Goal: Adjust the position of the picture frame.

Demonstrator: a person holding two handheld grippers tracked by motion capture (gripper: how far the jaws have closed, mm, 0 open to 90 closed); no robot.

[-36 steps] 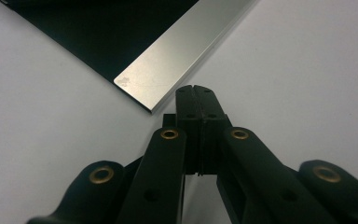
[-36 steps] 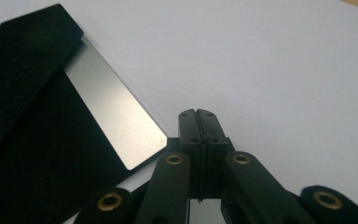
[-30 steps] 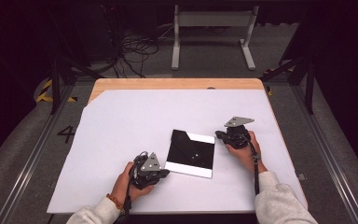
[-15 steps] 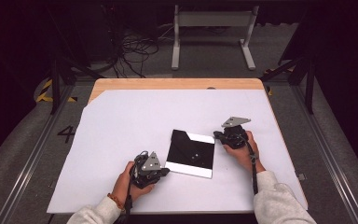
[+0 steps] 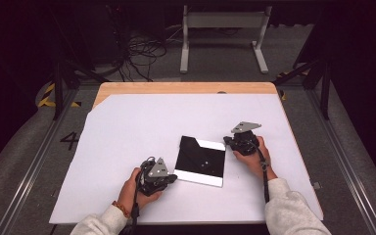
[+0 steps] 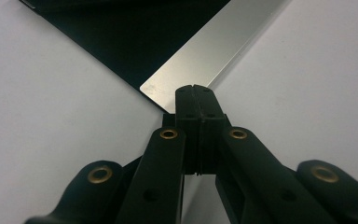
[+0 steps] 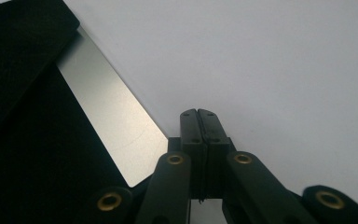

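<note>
High view, both tools beside black plate [image 5: 199, 159], gripper views, jaws closed w/ nothing held

Both forearms come in from the near edge of the desk [image 5: 127, 127], each hand wrapped around a tool. The left tool [image 5: 169, 177] lies low near that edge, pointing right, its jaws pressed together with nothing between them. The right tool [image 5: 227, 141] sits farther from that edge, pointing left, jaws likewise closed and empty. Pale sleeves cover both arms.
</note>
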